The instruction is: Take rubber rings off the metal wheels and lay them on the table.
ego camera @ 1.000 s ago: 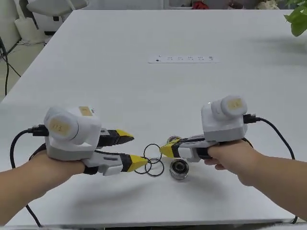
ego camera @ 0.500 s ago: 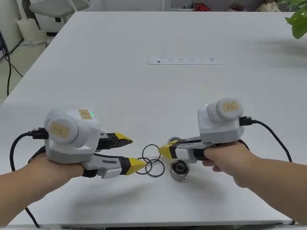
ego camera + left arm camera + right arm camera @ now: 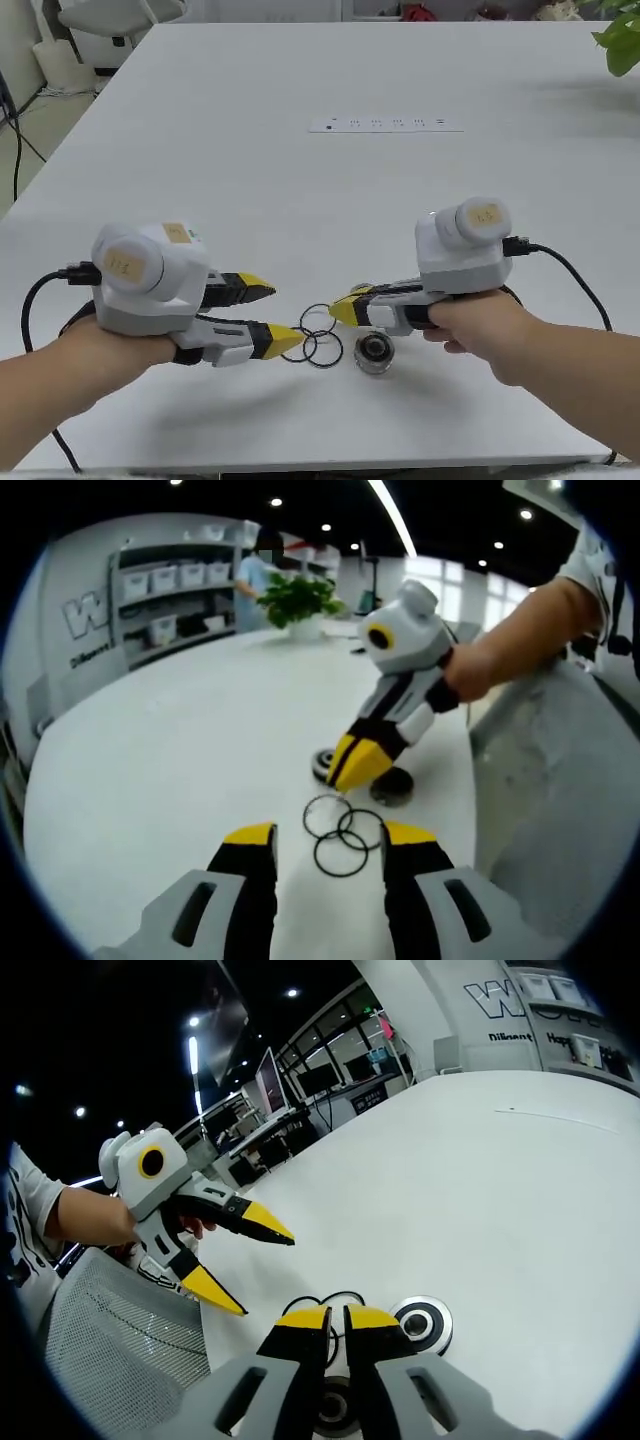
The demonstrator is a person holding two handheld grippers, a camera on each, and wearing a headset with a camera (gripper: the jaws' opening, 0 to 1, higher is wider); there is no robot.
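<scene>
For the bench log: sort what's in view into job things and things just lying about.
Job things:
- three rubber rings, loose on the table
- metal wheels, beside the rings
- left gripper, open
- right gripper, shut

Lying about:
- power strip
- plant
- chair

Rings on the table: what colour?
The rings are black, all three; the left gripper view shows them best.

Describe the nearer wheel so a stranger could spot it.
On the table, three black rings lie overlapping between the left gripper and right gripper. The wheel sits right of them, nearer the person than the right gripper's tips; the other wheel lies behind those tips, partly hidden.
</scene>
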